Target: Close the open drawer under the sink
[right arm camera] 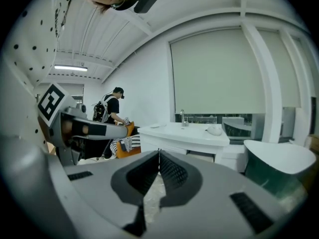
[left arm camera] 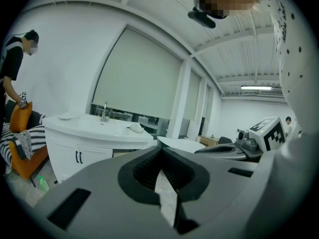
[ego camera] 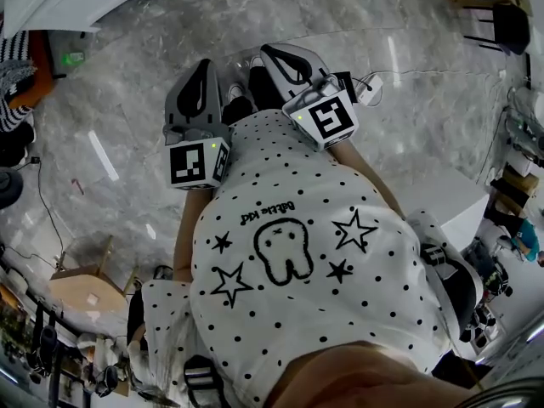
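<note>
You hold both grippers out in front of you, well apart from the vanity. Your left gripper (left arm camera: 160,148) has its jaws closed tip to tip with nothing between them. Only the marble floor (ego camera: 127,117) shows through the gap behind the tips. Your right gripper (right arm camera: 159,151) is the same: jaws together, empty. In the head view the two sit side by side above the floor, each with its marker cube toward your dotted shirt (ego camera: 297,253).

The white vanity (left arm camera: 62,151) stands ahead, to the left in the left gripper view and near the middle in the right gripper view. A faucet (left arm camera: 104,111) rises at the back edge of its counter (left arm camera: 94,128). A shallow dish (left arm camera: 66,116) lies toward the counter's left end, and a small white lump (left arm camera: 135,127) lies near its right front edge. Two doors with black handles (left arm camera: 78,157) fill the left of the front. The drawer (right arm camera: 202,156) shows only as a darker strip under the counter's front edge, right of those doors; you cannot tell how far out it stands. Another person (left arm camera: 12,68) stands by an orange seat (left arm camera: 22,117) left of the vanity.
</note>
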The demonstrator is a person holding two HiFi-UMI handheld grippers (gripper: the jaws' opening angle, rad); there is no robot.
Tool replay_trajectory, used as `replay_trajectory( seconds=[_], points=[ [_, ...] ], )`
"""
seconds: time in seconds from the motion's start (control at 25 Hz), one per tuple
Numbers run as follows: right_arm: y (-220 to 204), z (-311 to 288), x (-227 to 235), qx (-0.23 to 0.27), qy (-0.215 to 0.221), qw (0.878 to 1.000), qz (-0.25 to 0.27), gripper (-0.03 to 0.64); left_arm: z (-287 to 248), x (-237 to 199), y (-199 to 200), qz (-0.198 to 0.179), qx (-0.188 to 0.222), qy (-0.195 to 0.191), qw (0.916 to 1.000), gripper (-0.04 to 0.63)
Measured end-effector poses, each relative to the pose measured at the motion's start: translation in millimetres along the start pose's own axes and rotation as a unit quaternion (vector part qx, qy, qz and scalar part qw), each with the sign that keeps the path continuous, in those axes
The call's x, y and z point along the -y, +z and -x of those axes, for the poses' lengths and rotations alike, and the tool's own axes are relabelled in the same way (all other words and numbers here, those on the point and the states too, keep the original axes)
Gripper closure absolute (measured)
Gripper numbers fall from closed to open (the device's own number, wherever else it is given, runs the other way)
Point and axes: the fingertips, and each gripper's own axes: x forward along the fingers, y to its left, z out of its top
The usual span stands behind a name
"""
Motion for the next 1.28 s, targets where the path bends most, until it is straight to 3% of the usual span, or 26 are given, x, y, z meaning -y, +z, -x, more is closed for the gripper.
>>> replay_trajectory(
  seconds=[0.24,0.4,0.6,0.88,1.04,1.28],
  points=[
    [21,-17,94,0.023,0.018,1.000,0.002,0.603,-80,22,22,-0.011,0.010,0.030,0.9994,0.589],
    [32,-33,99,0.042,0.044,0.998,0.008,0.603,-81,13,32,-0.028,0.023,0.060,0.9976,0.589],
    [42,-45,94,0.041,0.067,0.996,0.033,0.603,-79,0,44,-0.016,0.042,0.087,0.9952,0.589],
    [44,-43,94,0.044,0.069,0.996,0.030,0.603,-80,12,30,-0.017,0.017,0.068,0.9974,0.589],
    [41,-39,99,0.031,0.056,0.997,0.038,0.603,-85,13,32,0.005,0.021,0.058,0.9981,0.589],
    [24,-38,157,0.017,0.032,0.999,0.021,0.603,-142,36,21,0.016,0.005,0.030,0.9994,0.589]
  ],
)
